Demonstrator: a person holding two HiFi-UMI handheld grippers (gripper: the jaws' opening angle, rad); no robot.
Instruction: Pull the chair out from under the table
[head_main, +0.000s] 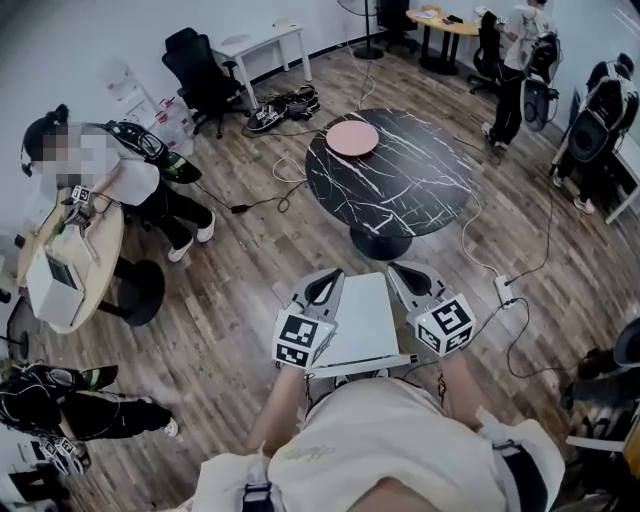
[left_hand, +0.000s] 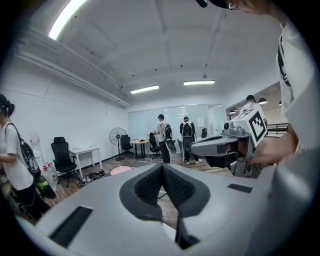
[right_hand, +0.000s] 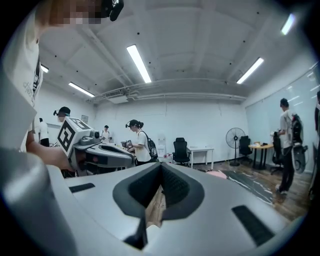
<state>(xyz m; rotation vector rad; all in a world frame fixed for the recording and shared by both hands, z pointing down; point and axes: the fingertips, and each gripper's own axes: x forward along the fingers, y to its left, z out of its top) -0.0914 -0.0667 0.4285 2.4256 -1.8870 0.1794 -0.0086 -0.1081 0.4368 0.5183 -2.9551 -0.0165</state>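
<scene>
The white chair (head_main: 365, 318) stands on the wood floor just in front of me, clear of the round black marble table (head_main: 400, 185); its seat shows between my two grippers. A pink disc (head_main: 353, 137) lies on the table's far side. My left gripper (head_main: 329, 279) hangs over the chair's left edge with its jaws shut and nothing in them. My right gripper (head_main: 404, 272) hangs over the right edge, also shut and empty. The left gripper view looks level past shut jaws (left_hand: 162, 168) to the right gripper (left_hand: 220, 147). The right gripper view shows shut jaws (right_hand: 161, 168) and the left gripper (right_hand: 106, 153).
A power strip (head_main: 503, 290) and cables trail on the floor right of the table. A person (head_main: 110, 175) stands at a round wooden table (head_main: 100, 245) on the left. A black office chair (head_main: 200, 75) and a white desk (head_main: 265, 40) stand at the back; more people stand far right.
</scene>
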